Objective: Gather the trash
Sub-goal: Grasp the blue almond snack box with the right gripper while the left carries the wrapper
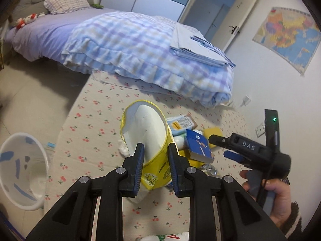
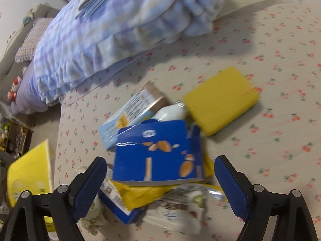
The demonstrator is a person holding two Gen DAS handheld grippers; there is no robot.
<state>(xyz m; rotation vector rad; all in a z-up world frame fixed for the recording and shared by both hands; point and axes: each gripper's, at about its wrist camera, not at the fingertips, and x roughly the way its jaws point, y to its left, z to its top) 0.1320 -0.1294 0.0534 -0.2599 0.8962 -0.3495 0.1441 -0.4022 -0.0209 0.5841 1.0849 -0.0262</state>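
A yellow snack bag (image 1: 144,120) with a white lining stands open-mouthed between the pads of my left gripper (image 1: 156,148), which is shut on it above the cherry-print mat (image 1: 96,120). The same bag (image 2: 30,172) shows at the left edge of the right wrist view. My right gripper (image 2: 160,160) is open, hovering over a blue carton (image 2: 158,152) on top of the trash pile. In the left wrist view that right gripper (image 1: 222,147) points at the blue carton (image 1: 198,144), held by a hand (image 1: 278,196).
The pile also holds a light-blue box (image 2: 130,116), a white bottle (image 2: 170,112), a yellow pad (image 2: 220,100) and crumpled wrappers (image 2: 180,206). A white bin (image 1: 22,170) stands at the left. A checked quilt (image 1: 140,48) hangs off the bed behind.
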